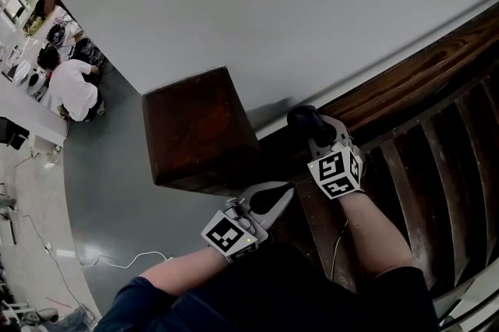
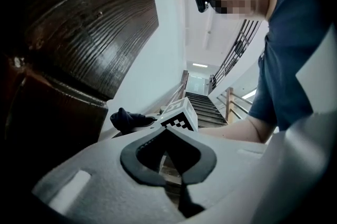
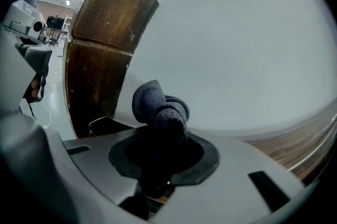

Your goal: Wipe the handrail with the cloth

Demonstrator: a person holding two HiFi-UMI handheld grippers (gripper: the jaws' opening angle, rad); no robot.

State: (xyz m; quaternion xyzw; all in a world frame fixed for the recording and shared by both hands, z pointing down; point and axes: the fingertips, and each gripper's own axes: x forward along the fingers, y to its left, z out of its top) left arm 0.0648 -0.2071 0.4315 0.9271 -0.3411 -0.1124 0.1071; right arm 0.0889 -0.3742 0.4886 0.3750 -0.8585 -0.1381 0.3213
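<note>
The dark wooden handrail [image 1: 421, 65] climbs to the right from a square newel post [image 1: 199, 128]. My right gripper [image 1: 314, 132] is shut on a dark bunched cloth [image 1: 306, 120], which rests at the rail's lower end beside the post. In the right gripper view the cloth [image 3: 160, 110] bulges out past the jaws of the right gripper [image 3: 160, 136], with the post [image 3: 105, 49] behind. My left gripper [image 1: 287, 193] hangs just below the rail, shut and empty. Its own view shows the left gripper [image 2: 167, 132] with tips touching, and beyond it the cloth [image 2: 126, 119].
Wooden balusters [image 1: 437, 167] run under the rail at the right. A pale wall [image 1: 312, 3] lies behind the rail. Far below at the left, people [image 1: 74, 85] crouch on the grey floor, where a white cable [image 1: 125, 260] lies. Stairs [image 2: 202, 104] rise beyond.
</note>
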